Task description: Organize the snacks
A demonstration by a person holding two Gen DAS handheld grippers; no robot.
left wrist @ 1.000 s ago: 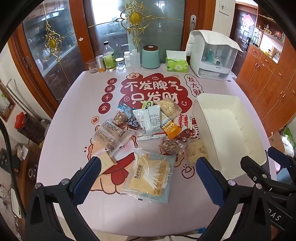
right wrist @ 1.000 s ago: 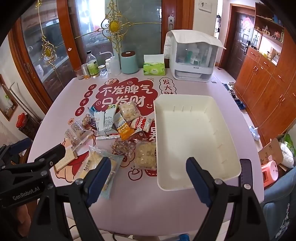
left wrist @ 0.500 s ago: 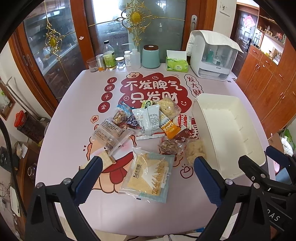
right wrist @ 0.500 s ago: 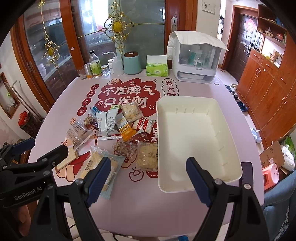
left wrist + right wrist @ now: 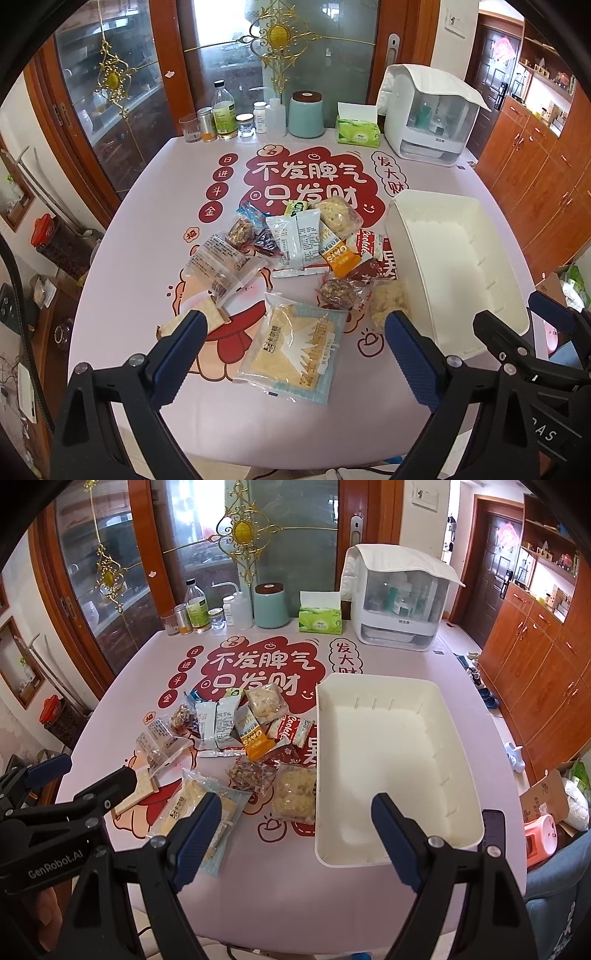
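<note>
Several wrapped snacks lie in a loose pile on the pink printed tablecloth, left of an empty white bin. Nearest me is a large cracker packet; an orange oats packet sits mid-pile. My left gripper hovers above the cracker packet, its jaws closing slightly but wide apart, holding nothing. My right gripper hangs open over the bin's near left corner, also holding nothing.
Along the table's back edge stand bottles and jars, a teal canister, a green tissue box and a white storage cabinet. A dark phone lies right of the bin. Wooden cupboards line the right wall.
The left gripper's fingers have drawn a little closer together. Both hands and the snacks stay where they were.
</note>
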